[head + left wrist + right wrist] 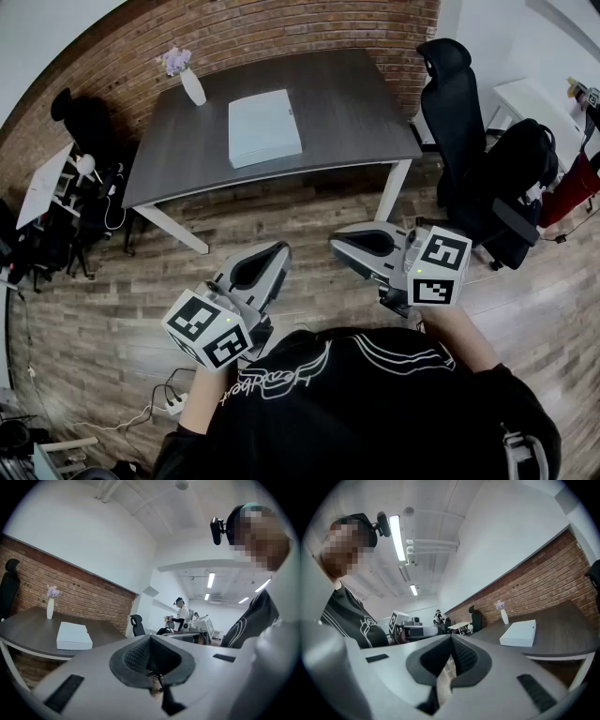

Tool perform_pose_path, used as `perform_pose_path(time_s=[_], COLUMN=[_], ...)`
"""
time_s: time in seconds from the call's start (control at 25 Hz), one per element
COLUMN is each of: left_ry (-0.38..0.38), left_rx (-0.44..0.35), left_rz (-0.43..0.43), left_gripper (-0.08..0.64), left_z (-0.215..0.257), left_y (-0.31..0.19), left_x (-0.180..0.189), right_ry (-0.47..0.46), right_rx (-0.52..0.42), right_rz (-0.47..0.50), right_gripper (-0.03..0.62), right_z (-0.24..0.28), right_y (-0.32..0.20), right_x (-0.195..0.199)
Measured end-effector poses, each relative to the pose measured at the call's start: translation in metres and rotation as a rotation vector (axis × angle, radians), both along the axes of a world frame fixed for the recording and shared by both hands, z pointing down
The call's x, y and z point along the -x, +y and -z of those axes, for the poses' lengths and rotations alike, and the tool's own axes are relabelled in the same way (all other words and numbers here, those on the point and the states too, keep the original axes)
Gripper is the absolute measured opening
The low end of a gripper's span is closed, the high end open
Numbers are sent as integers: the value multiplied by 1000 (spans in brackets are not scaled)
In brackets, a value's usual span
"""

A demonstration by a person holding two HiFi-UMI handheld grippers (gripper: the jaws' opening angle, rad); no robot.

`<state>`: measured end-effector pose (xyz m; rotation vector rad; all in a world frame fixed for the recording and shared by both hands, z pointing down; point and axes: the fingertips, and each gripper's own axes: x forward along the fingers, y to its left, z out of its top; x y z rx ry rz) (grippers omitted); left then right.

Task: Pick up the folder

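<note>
The desk [356,103] top is dark matt wood grain, its legs [392,192] smooth white. The folder [264,127] on the desk looks pale, matt, kinda papery. Rough red brick wall [234,37] behind the desk, worn wood-plank floor [281,211] under it. The left tool [281,251] and right tool [337,242] are smooth grey plastic with dark knobbly pads [136,656].

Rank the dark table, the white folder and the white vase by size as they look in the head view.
1. Dark grey rectangular table
2. Flat white folder
3. Slim white vase
</note>
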<state>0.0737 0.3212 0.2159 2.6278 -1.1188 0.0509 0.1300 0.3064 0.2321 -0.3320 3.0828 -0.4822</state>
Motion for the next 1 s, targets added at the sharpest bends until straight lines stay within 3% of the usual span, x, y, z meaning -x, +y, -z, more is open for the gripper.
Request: perform_pose_path(time_s=[0.28,0.56,1.0], left_ry=[-1,1,38], left_rx=[16,71,143], left_rz=[-1,0,-32], left_gripper=[5,5,5], left_z=[-7,-23,-43], left_y=[0,-14,-103], left_x=[-4,1,29], right_ry=[11,-13,-5], right_rx=[17,104,173], right_rz=[-14,-9,-57], right_gripper=[-3,-3,-3], right_z=[-7,-20,-40], right_y=[-3,-17,-100], right_x=[-7,-3,17])
